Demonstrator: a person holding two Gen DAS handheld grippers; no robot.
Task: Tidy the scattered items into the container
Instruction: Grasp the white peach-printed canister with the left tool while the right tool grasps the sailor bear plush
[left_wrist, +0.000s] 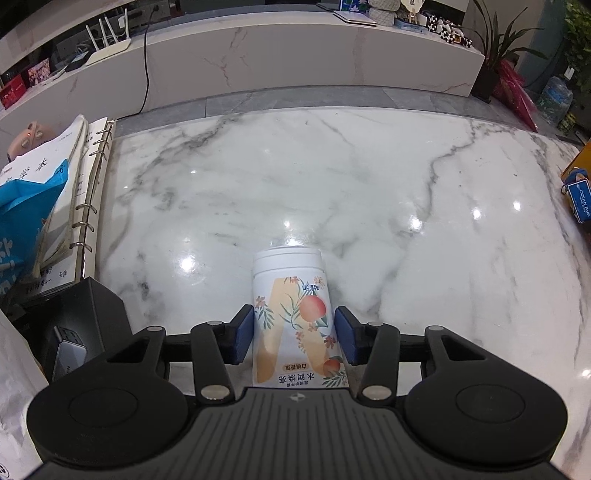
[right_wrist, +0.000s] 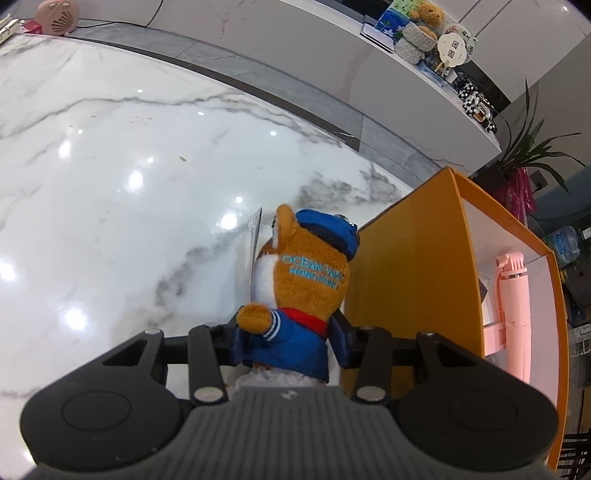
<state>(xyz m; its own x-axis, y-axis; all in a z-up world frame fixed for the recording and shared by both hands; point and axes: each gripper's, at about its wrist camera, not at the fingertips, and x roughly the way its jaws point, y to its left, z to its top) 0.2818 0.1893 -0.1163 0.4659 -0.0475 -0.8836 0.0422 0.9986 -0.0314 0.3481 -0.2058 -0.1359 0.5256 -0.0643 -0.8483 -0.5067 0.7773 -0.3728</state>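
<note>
Marble table (left_wrist: 332, 177) — glossy, grey-veined — below a marble ledge (left_wrist: 295, 55).

We see a white marble table (left_wrist: 332, 177) with grey veins, glossy. On it: a white canister (left_wrist: 291, 314) with a peach print lying on its side, a ring binder (left_wrist: 92, 192) with papers at the left edge, a black box (left_wrist: 85, 314) near it, an orange box (right_wrist: 413, 273) at the right, and a plush toy (right_wrist: 295, 288) just beside that box.
</note>
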